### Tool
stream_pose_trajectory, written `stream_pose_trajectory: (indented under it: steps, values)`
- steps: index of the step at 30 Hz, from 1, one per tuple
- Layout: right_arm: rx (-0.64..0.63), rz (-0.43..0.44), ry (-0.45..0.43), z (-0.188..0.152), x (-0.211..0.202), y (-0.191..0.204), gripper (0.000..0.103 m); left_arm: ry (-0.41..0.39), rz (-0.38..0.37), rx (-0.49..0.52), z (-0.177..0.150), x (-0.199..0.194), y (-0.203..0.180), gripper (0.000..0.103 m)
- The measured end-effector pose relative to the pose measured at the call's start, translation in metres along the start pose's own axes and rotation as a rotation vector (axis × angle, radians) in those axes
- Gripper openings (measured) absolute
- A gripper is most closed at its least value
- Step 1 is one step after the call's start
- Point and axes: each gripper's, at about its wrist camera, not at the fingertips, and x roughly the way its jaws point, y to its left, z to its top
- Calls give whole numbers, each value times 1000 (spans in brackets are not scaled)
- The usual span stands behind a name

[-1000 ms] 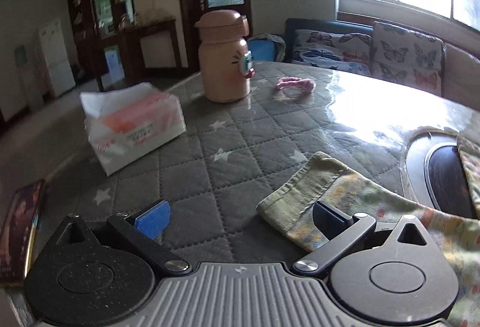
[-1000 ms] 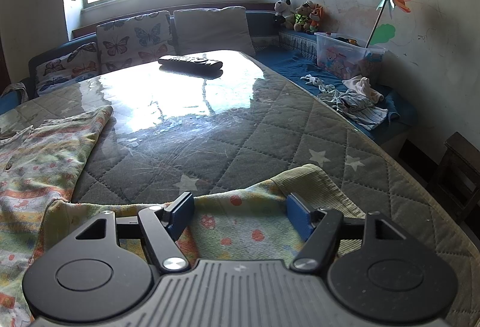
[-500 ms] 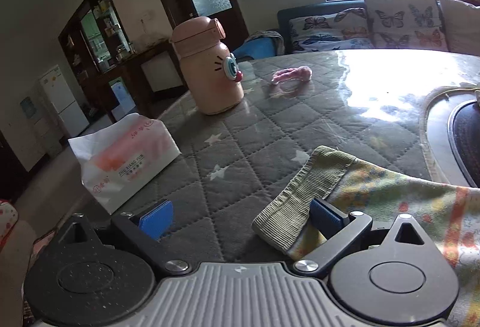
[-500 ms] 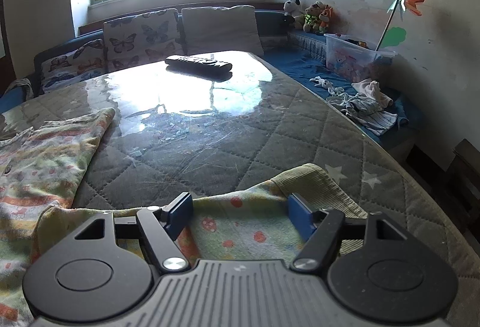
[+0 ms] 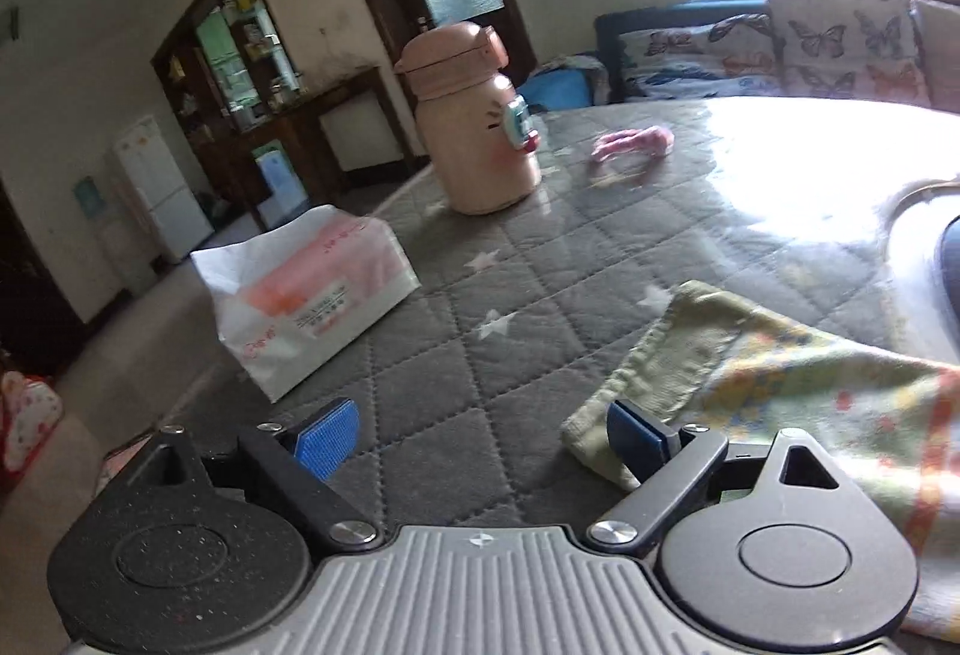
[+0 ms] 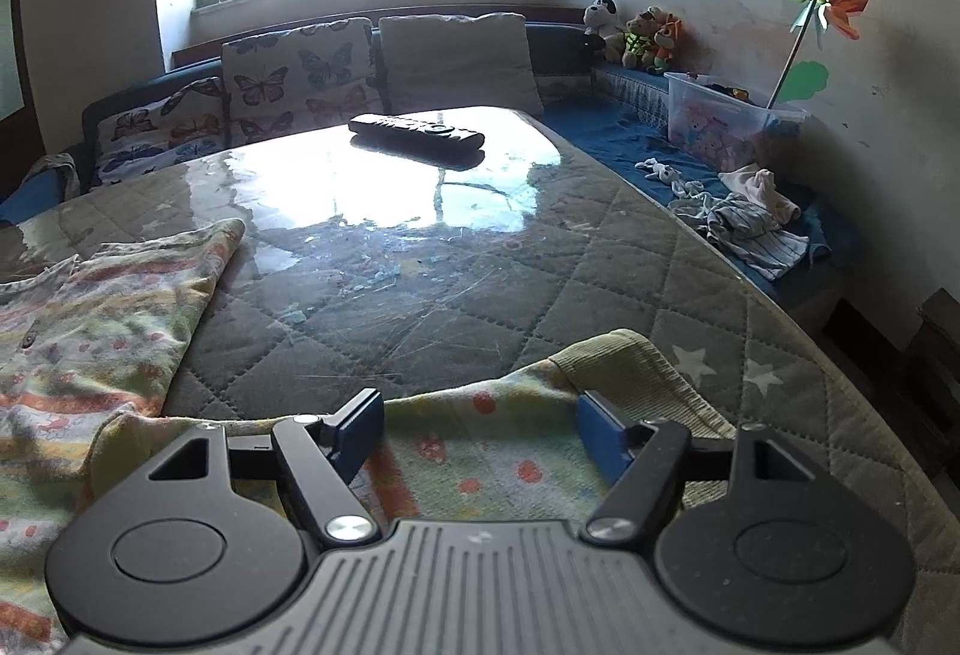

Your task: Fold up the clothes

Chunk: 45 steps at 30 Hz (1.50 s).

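The left hand-held gripper has its jaws wide apart; they have just been closing a little. Only the quilted grey surface lies between them. The right-side blue pad sits at the ribbed cuff of the floral garment; whether it touches the cloth cannot be told. The garment lies flat near the near edge of the surface, its cuff pointing toward the left edge.

The right hand-held gripper also has its jaws apart, straddling another part of the floral garment. The fabric passes between the pads, which do not press on it. A second ribbed hem lies just beyond the right pad. A further part of the garment, with a button placket, spreads toward the left side of this view.

Farther out on the surface:
- A tissue pack stands near the left edge.
- A pink flask stands upright beyond the tissue pack.
- A pink hair tie lies beside the flask, apart from it.
- A remote control lies at the far edge, on the glossy strip that reflects the window.

Beyond the surface, a bench carries butterfly cushions.
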Motion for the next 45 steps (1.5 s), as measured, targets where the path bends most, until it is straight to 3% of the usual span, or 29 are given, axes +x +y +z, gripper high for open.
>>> stream_pose_trajectory:
  steps: [4,7,13,20,28,32,39,45]
  values:
    - [-27,28,-9,0,-12,8,74,-54,-87,13,3,-24,-7,100]
    - [-47,66,-10,-2,-21,19,75,-90,-197,47,6,-44,-23,103]
    - [-84,167,-4,-11,-37,46,78,-147,-395,163,6,-81,-70,103]
    - [-143,259,-1,-21,-53,77,79,-178,-540,287,-7,-109,-125,103]
    - [-217,285,22,-36,-60,92,79,-204,-562,442,-42,-118,-153,103]
    - [-221,267,45,-43,-59,87,79,-262,-535,486,-51,-124,-149,103]
    - [-221,262,47,-46,-69,82,81,-244,-512,465,-45,-117,-139,103]
    - [-278,345,20,-43,-89,103,79,-246,-561,429,-36,-126,-144,103]
